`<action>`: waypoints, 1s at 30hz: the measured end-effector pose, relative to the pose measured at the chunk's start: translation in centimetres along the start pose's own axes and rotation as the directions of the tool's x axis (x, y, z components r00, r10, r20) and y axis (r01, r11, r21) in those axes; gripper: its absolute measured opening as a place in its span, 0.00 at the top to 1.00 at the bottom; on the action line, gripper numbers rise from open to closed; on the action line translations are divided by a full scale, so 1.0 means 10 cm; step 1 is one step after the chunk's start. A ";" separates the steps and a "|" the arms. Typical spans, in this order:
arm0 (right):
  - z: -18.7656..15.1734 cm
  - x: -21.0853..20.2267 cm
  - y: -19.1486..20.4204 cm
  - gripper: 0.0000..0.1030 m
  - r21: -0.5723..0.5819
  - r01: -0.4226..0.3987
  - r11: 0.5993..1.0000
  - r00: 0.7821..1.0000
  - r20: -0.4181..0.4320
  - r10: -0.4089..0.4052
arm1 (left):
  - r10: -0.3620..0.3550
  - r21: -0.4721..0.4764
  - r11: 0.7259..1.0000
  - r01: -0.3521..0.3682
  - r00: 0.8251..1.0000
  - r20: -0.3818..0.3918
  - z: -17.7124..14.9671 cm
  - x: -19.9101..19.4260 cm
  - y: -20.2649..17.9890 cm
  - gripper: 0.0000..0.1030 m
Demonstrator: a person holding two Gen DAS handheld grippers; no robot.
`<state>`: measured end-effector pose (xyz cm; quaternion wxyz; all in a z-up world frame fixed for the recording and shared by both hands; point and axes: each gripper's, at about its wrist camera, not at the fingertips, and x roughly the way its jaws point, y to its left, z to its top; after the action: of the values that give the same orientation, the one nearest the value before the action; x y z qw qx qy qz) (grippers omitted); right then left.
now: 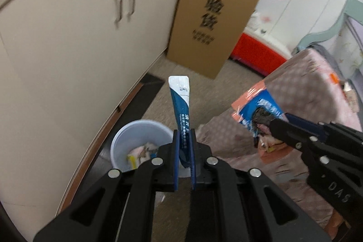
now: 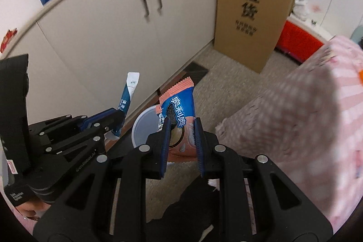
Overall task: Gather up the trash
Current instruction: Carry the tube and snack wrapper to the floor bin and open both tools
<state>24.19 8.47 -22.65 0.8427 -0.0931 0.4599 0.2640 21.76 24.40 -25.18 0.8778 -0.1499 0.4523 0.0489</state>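
The left gripper point(image 1: 184, 151), clamped on a slim blue-and-white sachet point(image 1: 181, 103) standing upright, sits nearer the white plastic bin point(image 1: 127, 140) just below-left, while the right gripper point(image 2: 182, 142) pinches a pink-and-blue biscuit wrapper point(image 2: 179, 110) beyond the bin's right rim.

Blue-white sachet point(image 1: 181, 103), pink-blue wrapper point(image 2: 179, 110)
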 end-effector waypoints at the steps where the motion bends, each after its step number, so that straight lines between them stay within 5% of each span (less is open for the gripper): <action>1: -0.01 0.06 0.01 0.80 0.005 -0.008 1.000 1.000 -0.009 0.008 | 0.008 -0.008 1.000 -0.008 1.000 -0.015 -0.03 0.06 0.06 0.93; 11: 0.03 0.61 0.13 0.80 0.022 -0.054 0.998 0.995 -0.079 0.056 | 0.059 -0.054 0.996 -0.065 0.993 -0.101 -0.14 0.50 0.38 0.93; 22: 0.08 0.82 0.02 0.80 0.075 -0.056 0.996 0.996 -0.063 0.061 | 0.099 -0.064 0.993 -0.104 0.992 -0.084 0.06 0.65 0.44 0.90; 24: 0.08 0.82 -0.01 0.80 0.083 -0.056 0.995 0.996 -0.059 0.061 | 0.116 -0.064 0.991 -0.122 0.990 -0.085 0.11 0.66 0.44 0.77; 26: 0.08 0.82 -0.02 0.80 0.086 -0.056 0.995 0.996 -0.059 0.061 | 0.141 -0.071 0.987 -0.146 0.988 -0.066 0.13 0.63 0.44 0.50; 30: 0.07 0.80 -0.03 0.80 0.085 -0.058 0.995 0.996 -0.061 0.063 | 0.146 -0.082 0.985 -0.150 0.988 -0.053 0.15 0.57 0.44 0.44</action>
<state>28.35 11.37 -28.93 0.8224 -0.0523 0.4997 0.2669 25.27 28.72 -29.92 0.8538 -0.1543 0.4800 0.1297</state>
